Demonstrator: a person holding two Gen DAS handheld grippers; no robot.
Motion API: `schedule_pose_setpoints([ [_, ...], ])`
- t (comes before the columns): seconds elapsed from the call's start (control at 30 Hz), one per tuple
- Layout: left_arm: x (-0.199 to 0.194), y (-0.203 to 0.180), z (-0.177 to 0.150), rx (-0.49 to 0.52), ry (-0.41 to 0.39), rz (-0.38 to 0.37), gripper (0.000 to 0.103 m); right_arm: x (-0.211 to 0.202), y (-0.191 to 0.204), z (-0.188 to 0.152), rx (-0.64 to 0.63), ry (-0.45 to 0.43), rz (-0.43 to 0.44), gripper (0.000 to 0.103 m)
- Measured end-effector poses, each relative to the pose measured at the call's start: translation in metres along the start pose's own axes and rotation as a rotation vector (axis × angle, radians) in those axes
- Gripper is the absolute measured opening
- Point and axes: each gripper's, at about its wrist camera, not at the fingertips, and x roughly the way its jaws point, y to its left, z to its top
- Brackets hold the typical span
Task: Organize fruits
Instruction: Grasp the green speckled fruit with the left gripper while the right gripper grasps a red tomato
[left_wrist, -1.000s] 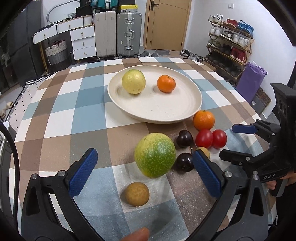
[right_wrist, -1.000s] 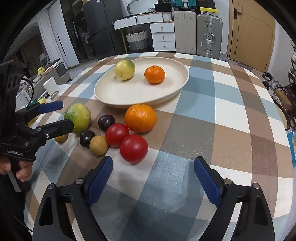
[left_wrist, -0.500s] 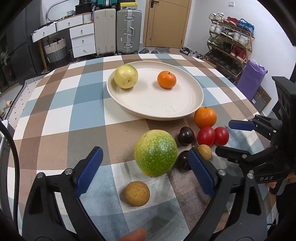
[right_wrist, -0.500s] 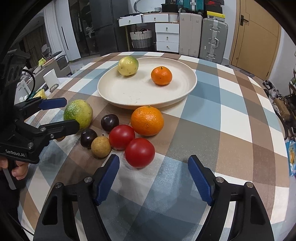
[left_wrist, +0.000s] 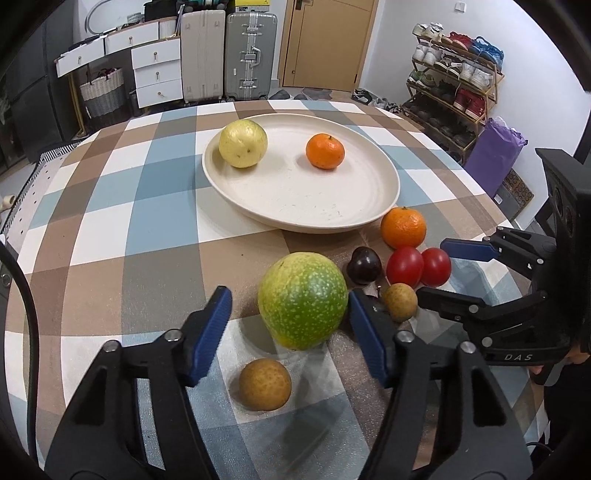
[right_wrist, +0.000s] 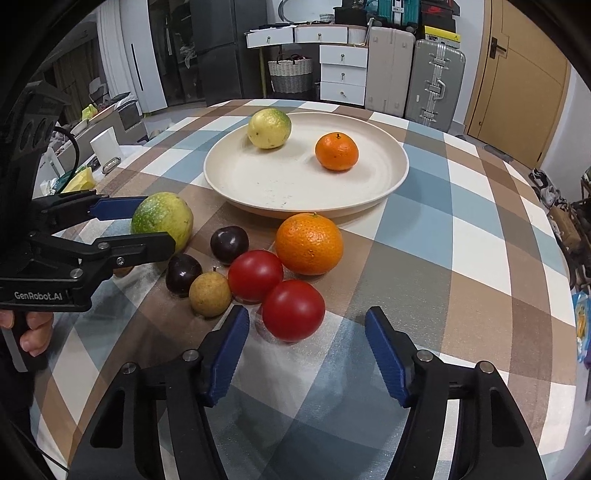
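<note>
Checked tablecloth (right_wrist: 424, 229) — left gripper (right_wrist: 140, 225): "GenRobot.AI" — right gripper (left_wrist: 447, 269): "DAS"

We see bare cloth left of the green fruit (left_wrist: 303, 300). On its right, a dark plum (right_wrist: 183, 274) and a small brown fruit (left_wrist: 400, 302) crowd close. The plate (left_wrist: 380, 206) has bare room in front.
</note>
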Motion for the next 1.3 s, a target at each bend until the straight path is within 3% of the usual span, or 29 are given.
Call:
schedule_pose_setpoints([
  [0.1, -0.002, -0.001, 0.000, 0.005, -0.010, -0.029, 0.046, 0.000, 0.000, 0.000, 0.002, 0.002, 0.004, 0.067],
  [0.3, -0.003, -0.004, -0.001, 0.018, -0.014, -0.024, 0.046, 0.001, -0.002, 0.000, 0.015, 0.009, 0.030, 0.071],
  [0.43, -0.004, -0.003, -0.001, 0.010, -0.020, -0.027, 0.046, 0.001, 0.004, -0.002, -0.012, 0.004, -0.001, 0.071],
  [0.87, -0.013, 0.000, 0.001, -0.009, -0.058, -0.042, 0.046, -0.004, 0.012, -0.003, -0.055, -0.020, -0.018, 0.033],
  [1.3, -0.019, 0.005, 0.003, -0.028, -0.091, -0.040, 0.046, -0.027, 0.001, 0.000, -0.012, -0.106, -0.017, 0.033],
])
